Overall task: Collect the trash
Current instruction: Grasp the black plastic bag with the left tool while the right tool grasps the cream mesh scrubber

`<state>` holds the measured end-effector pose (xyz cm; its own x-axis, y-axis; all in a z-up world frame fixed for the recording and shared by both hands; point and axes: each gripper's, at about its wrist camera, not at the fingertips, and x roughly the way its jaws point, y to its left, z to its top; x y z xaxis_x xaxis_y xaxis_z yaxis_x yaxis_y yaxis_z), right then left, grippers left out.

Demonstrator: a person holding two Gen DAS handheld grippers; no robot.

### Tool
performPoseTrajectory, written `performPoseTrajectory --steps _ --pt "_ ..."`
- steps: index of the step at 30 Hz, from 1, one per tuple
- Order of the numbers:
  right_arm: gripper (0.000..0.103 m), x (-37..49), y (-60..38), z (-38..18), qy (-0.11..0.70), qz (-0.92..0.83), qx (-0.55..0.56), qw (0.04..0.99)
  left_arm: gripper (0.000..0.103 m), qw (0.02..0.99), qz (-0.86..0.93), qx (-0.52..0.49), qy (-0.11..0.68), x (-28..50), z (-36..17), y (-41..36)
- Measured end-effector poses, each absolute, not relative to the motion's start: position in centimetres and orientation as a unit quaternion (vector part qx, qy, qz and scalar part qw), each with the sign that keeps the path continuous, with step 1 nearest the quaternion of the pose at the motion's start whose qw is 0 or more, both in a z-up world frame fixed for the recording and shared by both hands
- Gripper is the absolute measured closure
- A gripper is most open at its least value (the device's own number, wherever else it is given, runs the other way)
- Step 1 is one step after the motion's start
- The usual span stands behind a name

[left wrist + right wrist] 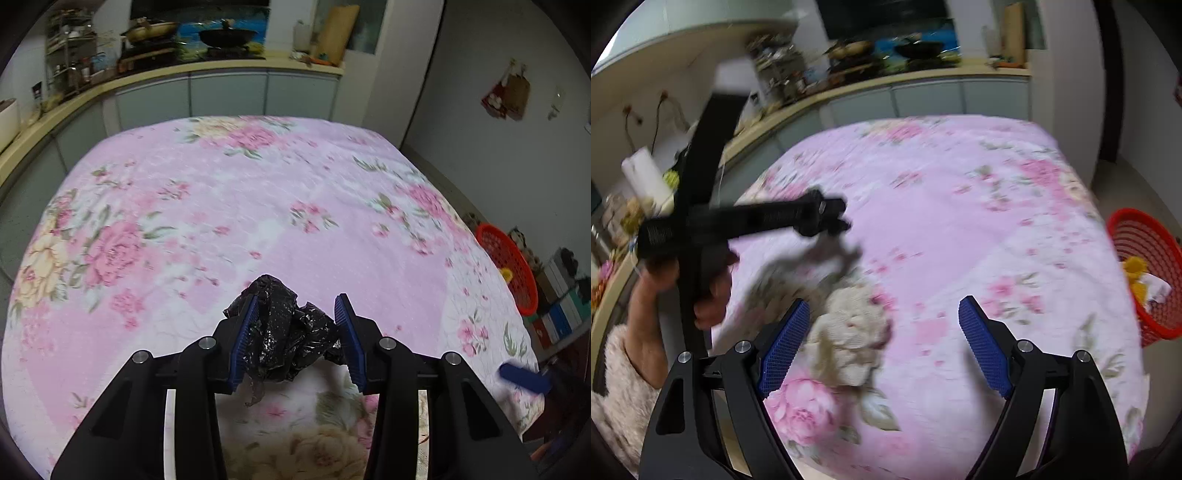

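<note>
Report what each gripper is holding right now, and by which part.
The left gripper has a crumpled black plastic bag between its pads, gripped across the bunched middle. The right gripper is open and holds nothing.

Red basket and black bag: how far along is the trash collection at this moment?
Done: the red basket beside the table already holds yellow and white scraps. In hand: the left gripper has the crumpled black plastic bag between its pads. Left: carrying that bag to the basket. The right gripper is open and empty over the floral tablecloth.
</note>
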<state>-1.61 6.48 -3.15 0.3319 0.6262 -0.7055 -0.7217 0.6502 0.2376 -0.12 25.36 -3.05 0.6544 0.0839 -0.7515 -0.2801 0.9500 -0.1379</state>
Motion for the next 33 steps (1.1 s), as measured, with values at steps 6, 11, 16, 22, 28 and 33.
performPoseTrajectory --steps 6,11,16,22,28,33 --pt "0.023 -2.1 8.9 -4.4 0.404 0.420 -0.086 0.808 0.062 0.910 0.122 -0.110 0.381 -0.6 -1.8 25.5" --pt "0.023 -2.5 10.3 -5.1 0.399 0.418 -0.112 0.808 0.062 0.915 0.125 -0.107 0.368 -0.7 -1.4 25.4" --pt "0.031 -2.3 10.7 -5.8 0.407 0.417 -0.121 0.804 0.062 0.916 0.127 -0.101 0.367 -0.8 -1.3 25.1" --pt "0.051 -1.8 10.5 -6.2 0.421 0.415 -0.117 0.798 0.062 0.918 0.127 -0.097 0.363 -0.8 -1.2 24.9" --pt "0.063 -1.4 10.0 -5.8 0.419 0.415 -0.110 0.800 0.062 0.920 0.127 -0.095 0.359 -0.9 -1.0 24.8" --pt "0.066 0.1 8.9 -4.7 0.410 0.396 -0.096 0.816 0.062 0.921 0.128 -0.090 0.356 -0.9 -0.9 24.5"
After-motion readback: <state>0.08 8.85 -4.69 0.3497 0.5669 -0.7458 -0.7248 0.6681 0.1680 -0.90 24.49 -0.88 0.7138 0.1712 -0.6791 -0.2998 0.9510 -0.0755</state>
